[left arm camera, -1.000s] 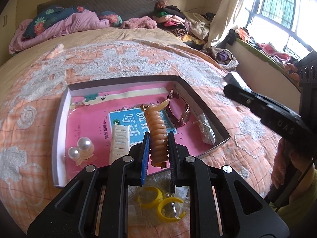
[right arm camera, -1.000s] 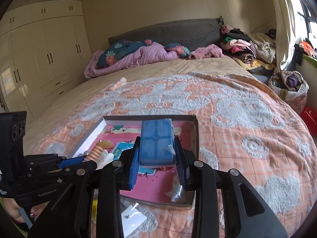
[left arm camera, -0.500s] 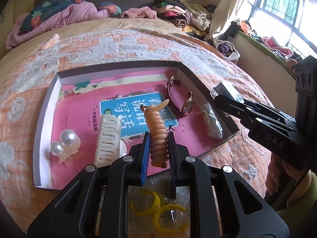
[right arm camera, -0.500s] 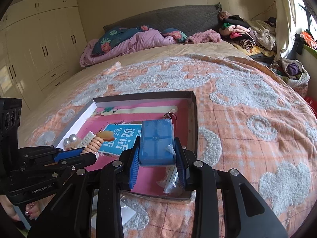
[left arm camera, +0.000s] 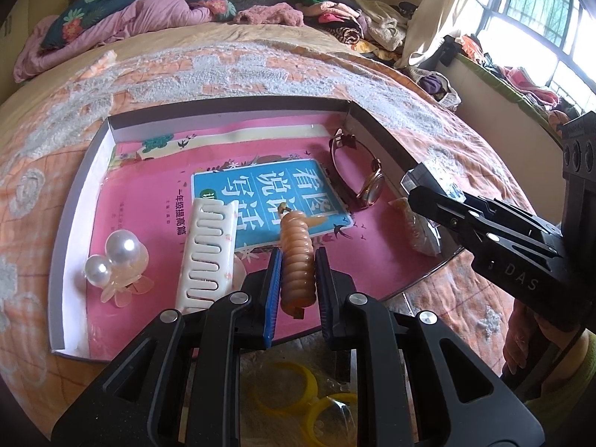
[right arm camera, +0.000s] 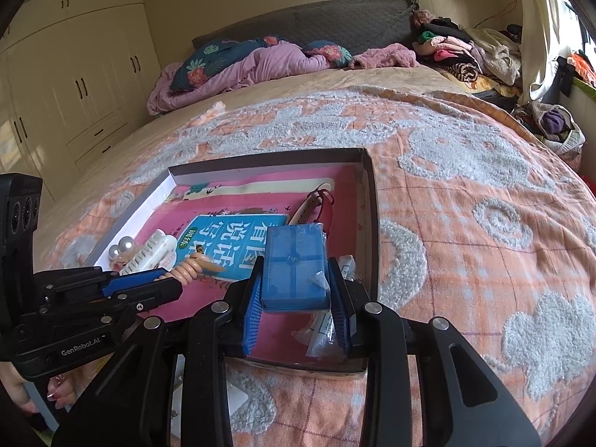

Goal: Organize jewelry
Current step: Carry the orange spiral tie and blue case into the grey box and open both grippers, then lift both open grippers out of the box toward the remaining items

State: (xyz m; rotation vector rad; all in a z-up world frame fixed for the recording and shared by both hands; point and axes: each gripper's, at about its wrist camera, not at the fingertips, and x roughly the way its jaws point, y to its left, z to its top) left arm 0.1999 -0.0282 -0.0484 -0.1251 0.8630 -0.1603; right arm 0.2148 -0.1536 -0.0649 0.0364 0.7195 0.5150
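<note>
So both grippers are loaded up over the tray point(left arm camera: 78, 171), which sits on the orange-and-white bedspread point(right arm camera: 465, 201). The left gripper point(left arm camera: 297, 279) is clamped on a peach ridged hair clip point(left arm camera: 296, 257), its curved tip poking forward above the blue panel of the pink book point(left arm camera: 149, 201) that lines the tray floor. From the right wrist view you can see that same left gripper point(right arm camera: 164, 279) coming in from the left side with the clip point(right arm camera: 190, 266) sticking out of it.

The right gripper point(right arm camera: 296, 290) is squeezed onto a blue plastic case point(right arm camera: 294, 260), held flat over the tray's near right corner, close to the right wall point(right arm camera: 368, 208).

Stuff lying in the tray: a white comb-style clip point(left arm camera: 206, 257) near the front edge, with a pearl hair piece point(left arm camera: 115, 257) just beside it toward the left wall. A brown-strapped watch point(left arm camera: 367, 182) is along the right wall, and a bagged peach item point(left arm camera: 413, 231) lies at the near right corner.

Off the tray, at its front edge under the left gripper, there's a clear bag with yellow rings point(left arm camera: 298, 398) on the bedspread.
</note>
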